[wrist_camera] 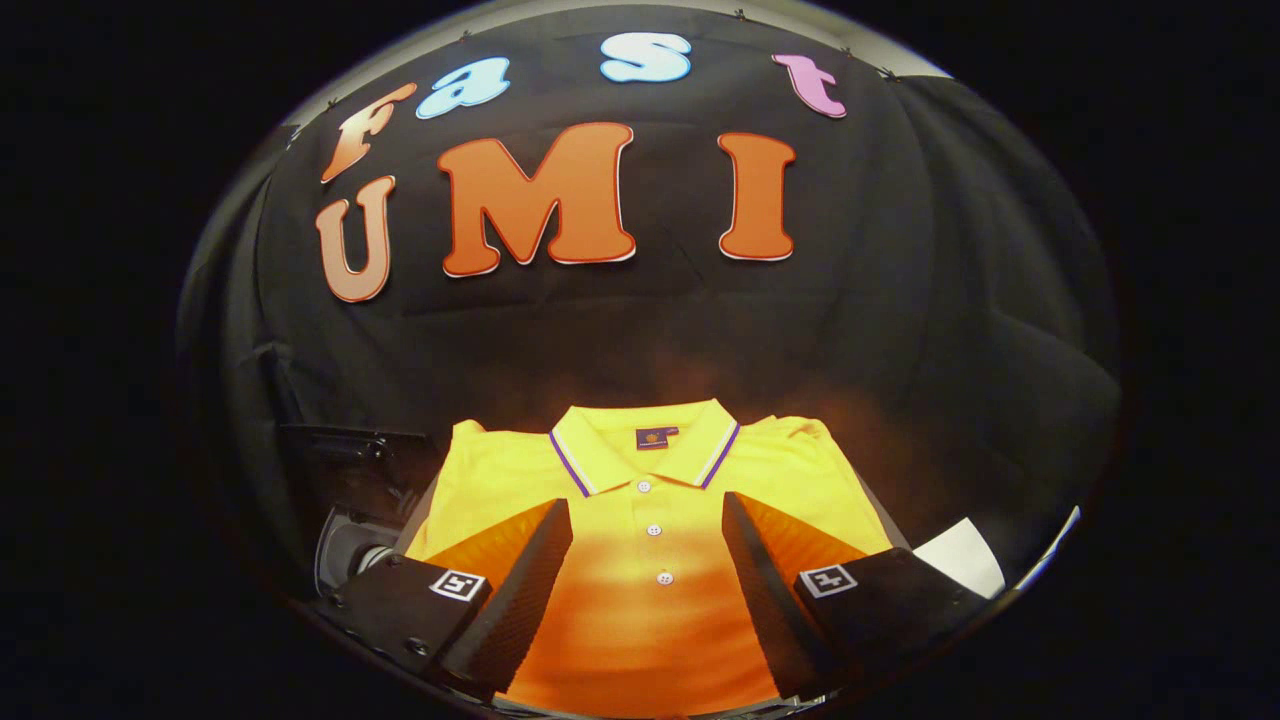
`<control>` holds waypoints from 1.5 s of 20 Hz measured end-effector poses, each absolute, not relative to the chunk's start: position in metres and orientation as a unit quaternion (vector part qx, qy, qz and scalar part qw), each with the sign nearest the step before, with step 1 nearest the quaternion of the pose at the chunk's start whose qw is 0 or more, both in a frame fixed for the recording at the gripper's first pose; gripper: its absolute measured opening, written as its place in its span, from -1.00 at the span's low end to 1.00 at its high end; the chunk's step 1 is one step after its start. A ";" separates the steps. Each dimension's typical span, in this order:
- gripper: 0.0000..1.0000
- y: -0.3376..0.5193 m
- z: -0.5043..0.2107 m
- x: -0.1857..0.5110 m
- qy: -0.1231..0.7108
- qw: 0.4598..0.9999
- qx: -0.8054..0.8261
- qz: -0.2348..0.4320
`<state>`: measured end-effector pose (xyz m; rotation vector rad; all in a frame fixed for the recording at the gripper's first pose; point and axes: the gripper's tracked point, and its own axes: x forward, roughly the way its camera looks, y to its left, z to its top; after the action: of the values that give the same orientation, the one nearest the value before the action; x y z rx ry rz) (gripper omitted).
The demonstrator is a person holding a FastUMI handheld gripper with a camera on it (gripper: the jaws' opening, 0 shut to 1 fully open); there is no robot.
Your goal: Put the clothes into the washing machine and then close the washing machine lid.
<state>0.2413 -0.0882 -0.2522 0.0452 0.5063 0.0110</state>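
Yellow polo shirt [650, 520] beneath spread tongs [647, 530], washing machine [350, 500] beside

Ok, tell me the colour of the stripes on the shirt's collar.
Purple and white, on the yellow polo shirt's collar, clearest in the gripper view.

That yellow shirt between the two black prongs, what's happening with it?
A person is holding a hand-held gripper over a folded yellow polo shirt. Its two black fingers are spread apart with the shirt's button placket between them, not pinching anything. The shirt lies flat, not yet picked up. A dark machine part sits beside it.
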 end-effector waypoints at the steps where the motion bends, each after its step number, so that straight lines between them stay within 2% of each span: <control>1: 0.96 -0.089 -0.260 0.246 0.262 0.965 0.026 0.004; 10: 0.97 -0.092 -0.306 0.253 0.354 0.935 0.015 0.001; 17: 0.97 -0.089 -0.306 0.254 0.367 0.930 0.019 0.004; 21: 0.88 -0.085 -0.307 0.254 0.372 0.928 0.022 0.009; 24: 0.23 -0.078 -0.305 0.252 0.373 0.927 0.021 0.021; 27: -0.20 -0.073 -0.306 0.251 0.386 0.922 0.013 0.026; 28: -0.43 -0.072 -0.306 0.252 0.390 0.921 0.007 0.021; 30: -0.43 -0.069 -0.303 0.250 0.399 0.917 -0.002 0.026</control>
<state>0.2505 -0.0694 -0.3029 -0.0041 0.8204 0.0526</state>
